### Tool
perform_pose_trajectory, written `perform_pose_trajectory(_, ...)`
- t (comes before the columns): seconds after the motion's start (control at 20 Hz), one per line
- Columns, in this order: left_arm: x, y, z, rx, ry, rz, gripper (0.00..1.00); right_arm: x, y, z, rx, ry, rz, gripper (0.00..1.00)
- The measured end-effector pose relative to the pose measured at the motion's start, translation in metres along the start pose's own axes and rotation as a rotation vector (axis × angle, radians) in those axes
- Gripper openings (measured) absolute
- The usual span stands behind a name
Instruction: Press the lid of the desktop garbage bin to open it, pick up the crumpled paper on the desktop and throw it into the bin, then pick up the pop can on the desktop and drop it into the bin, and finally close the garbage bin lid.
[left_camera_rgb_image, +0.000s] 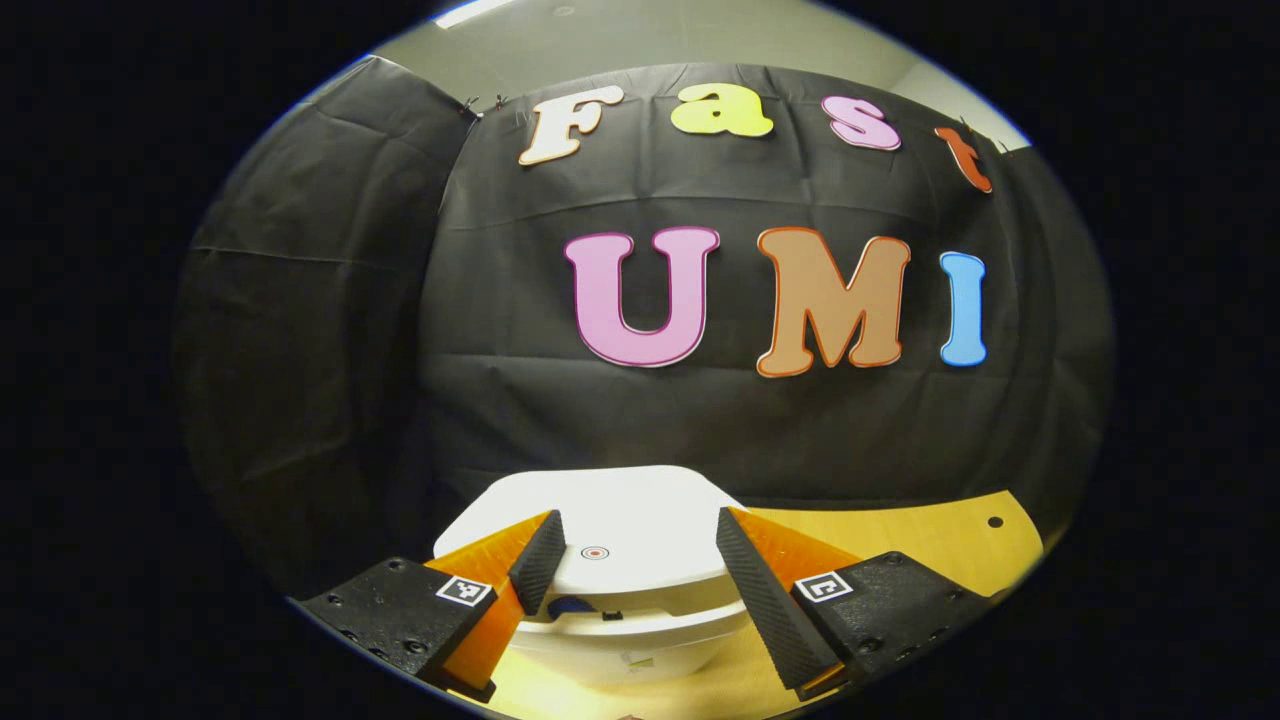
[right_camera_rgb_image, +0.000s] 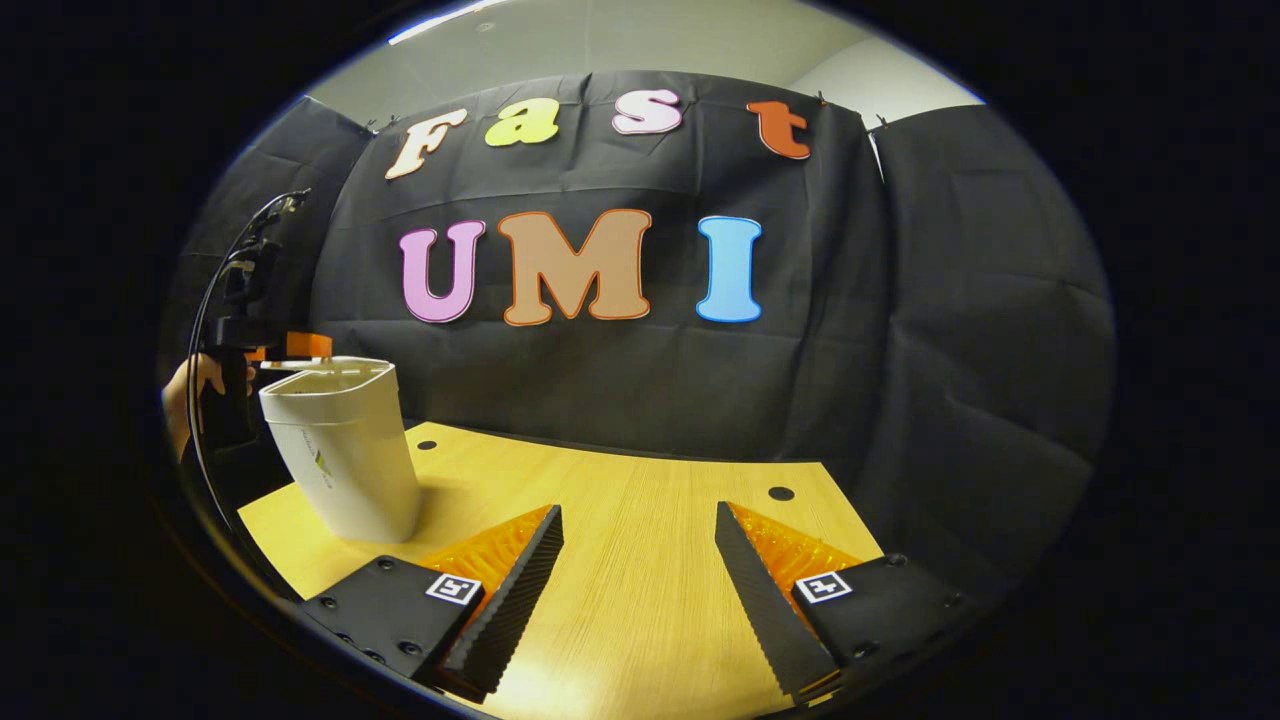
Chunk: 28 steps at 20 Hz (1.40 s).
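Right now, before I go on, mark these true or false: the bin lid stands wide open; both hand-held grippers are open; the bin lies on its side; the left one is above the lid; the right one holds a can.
1. The lid stands wide open. False: the lid lies nearly flat on the bin.
2. Both hand-held grippers are open. True: left hand-held gripper and right hand-held gripper show spread fingers.
3. The bin lies on its side. False: it stands upright on the table.
4. The left one is above the lid. True.
5. The right one holds a can. False: nothing sits between its fingers.
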<state>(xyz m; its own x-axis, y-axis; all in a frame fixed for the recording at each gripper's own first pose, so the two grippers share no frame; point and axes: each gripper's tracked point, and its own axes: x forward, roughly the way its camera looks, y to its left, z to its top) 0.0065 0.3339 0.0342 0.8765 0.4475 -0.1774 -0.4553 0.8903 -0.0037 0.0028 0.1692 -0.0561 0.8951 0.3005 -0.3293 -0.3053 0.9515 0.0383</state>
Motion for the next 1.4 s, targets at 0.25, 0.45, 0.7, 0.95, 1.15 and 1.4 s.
perform_pose_trajectory(0.25, 0.001, -0.002, -0.016, 0.043, 0.022, -0.001, 0.94, 0.007, 0.004, 0.000, -0.018, 0.002, 0.013, 0.98)
perform_pose_trajectory(0.45, 0.007, -0.005, -0.025, 0.101, 0.042, -0.037, 0.95, 0.013, 0.010, -0.004, -0.007, 0.019, 0.033, 0.98)
perform_pose_trajectory(0.7, 0.005, -0.008, -0.027, 0.056, 0.060, -0.062, 0.95, 0.015, 0.016, -0.012, 0.024, 0.021, 0.059, 0.98)
perform_pose_trajectory(0.95, -0.010, -0.032, 0.000, 0.049, -0.067, -0.100, 0.94, 0.001, -0.003, 0.024, 0.038, -0.075, 0.027, 0.98)
perform_pose_trajectory(1.15, -0.048, -0.082, 0.047, 0.070, -0.228, -0.193, 0.93, -0.019, -0.025, 0.053, 0.074, -0.162, -0.010, 0.98)
perform_pose_trajectory(1.4, -0.114, -0.150, 0.062, -0.035, -0.323, -0.296, 0.93, -0.048, -0.056, 0.075, 0.097, -0.248, -0.055, 0.98)
